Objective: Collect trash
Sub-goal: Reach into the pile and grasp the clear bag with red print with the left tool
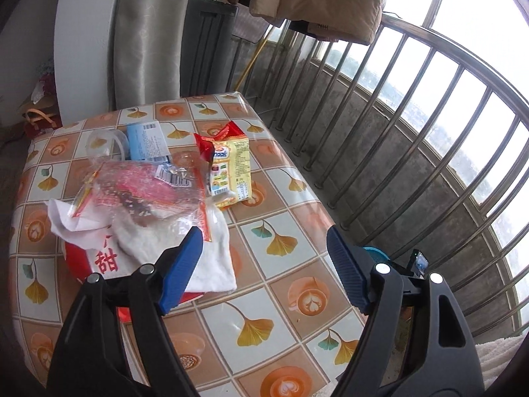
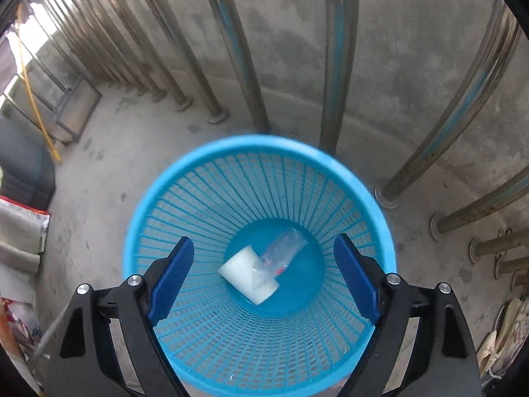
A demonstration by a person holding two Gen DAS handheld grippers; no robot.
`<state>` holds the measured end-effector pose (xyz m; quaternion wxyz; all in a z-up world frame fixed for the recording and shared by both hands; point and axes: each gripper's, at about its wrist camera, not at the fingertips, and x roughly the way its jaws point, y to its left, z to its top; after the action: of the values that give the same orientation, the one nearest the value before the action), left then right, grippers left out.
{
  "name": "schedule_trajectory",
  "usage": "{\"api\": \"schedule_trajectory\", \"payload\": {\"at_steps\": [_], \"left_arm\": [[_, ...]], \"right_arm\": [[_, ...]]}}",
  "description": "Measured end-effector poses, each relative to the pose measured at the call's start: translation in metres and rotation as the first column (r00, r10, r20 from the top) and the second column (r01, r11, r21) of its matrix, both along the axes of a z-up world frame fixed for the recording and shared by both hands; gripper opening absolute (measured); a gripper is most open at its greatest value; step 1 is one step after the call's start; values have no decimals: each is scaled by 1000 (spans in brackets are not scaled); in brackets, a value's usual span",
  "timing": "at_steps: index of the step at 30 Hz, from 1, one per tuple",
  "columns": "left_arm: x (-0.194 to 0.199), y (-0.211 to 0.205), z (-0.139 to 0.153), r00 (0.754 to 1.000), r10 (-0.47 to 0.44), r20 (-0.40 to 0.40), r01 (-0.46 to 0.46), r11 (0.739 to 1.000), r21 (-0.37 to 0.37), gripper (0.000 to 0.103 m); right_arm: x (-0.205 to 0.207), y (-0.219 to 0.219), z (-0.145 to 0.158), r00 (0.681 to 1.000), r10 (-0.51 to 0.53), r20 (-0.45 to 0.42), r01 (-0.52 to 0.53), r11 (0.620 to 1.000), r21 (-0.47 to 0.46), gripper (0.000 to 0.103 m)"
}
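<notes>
On the patterned table (image 1: pixel 281 297) lies a heap of trash: a clear pink-printed plastic bag (image 1: pixel 145 192), a white tissue (image 1: pixel 211 258) over a red and white wrapper (image 1: pixel 99 261), a yellow snack packet (image 1: pixel 231 168), a blue label packet (image 1: pixel 145 142) and a clear tape roll (image 1: pixel 105 140). My left gripper (image 1: pixel 264 248) hangs open just right of the tissue, nothing between its pads. In the right wrist view my right gripper (image 2: pixel 263 258) stands open above a blue mesh basket (image 2: pixel 158 205). A white cup (image 2: pixel 244 273) and a clear wrapper (image 2: pixel 284 248) lie on the basket's bottom.
A metal railing (image 1: pixel 413 125) runs along the table's right side over a concrete ledge. The basket stands on the concrete floor (image 2: pixel 109 152) right against the railing posts (image 2: pixel 337 66). A curtain (image 1: pixel 148 33) and a dark bin (image 1: pixel 205 43) are behind the table.
</notes>
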<state>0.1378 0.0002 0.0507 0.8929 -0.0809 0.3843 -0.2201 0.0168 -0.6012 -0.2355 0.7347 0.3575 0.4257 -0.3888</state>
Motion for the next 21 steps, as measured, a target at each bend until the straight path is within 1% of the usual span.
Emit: {"api": "schedule_trajectory", "payload": {"at_steps": [2, 4, 5, 7, 8, 10, 12, 14, 17, 19, 21], "left_arm": [[-5, 11, 1, 1000, 10, 5, -10, 1000, -16, 73], [-12, 20, 3, 1000, 19, 17, -19, 1000, -15, 73], [-15, 25, 3, 999, 25, 24, -25, 1000, -11, 73], [-22, 35, 3, 998, 38, 39, -38, 999, 2, 74], [-26, 40, 3, 998, 45, 47, -45, 999, 6, 74], [-36, 52, 3, 996, 60, 66, -60, 998, 9, 74], [-44, 63, 2, 993, 77, 88, -78, 997, 11, 74], [-50, 71, 1, 990, 95, 105, -96, 995, 13, 74], [-56, 85, -1, 985, 114, 128, -116, 993, 8, 74], [-54, 93, -2, 982, 130, 138, -131, 991, -1, 74], [-51, 103, -1, 979, 149, 140, -148, 989, -17, 74]], "right_arm": [[-7, 6, 22, 999, 6, 42, -5, 1000, -21, 84], [-13, 22, 50, 994, 33, 104, -29, 999, -39, 84], [-4, 28, 59, 990, 55, 132, -49, 997, -52, 84], [-1, 53, 89, 976, 123, 180, -109, 990, -88, 84], [-2, 69, 111, 965, 169, 202, -150, 983, -107, 84], [19, 99, 136, 943, 248, 223, -222, 965, -138, 84], [23, 131, 169, 910, 330, 252, -299, 942, -156, 84], [31, 161, 195, 864, 404, 300, -372, 914, -160, 84], [46, 209, 228, 783, 496, 374, -477, 866, -150, 84], [62, 238, 232, 733, 534, 422, -534, 835, -130, 84], [76, 265, 245, 687, 561, 462, -587, 803, -103, 84]]}}
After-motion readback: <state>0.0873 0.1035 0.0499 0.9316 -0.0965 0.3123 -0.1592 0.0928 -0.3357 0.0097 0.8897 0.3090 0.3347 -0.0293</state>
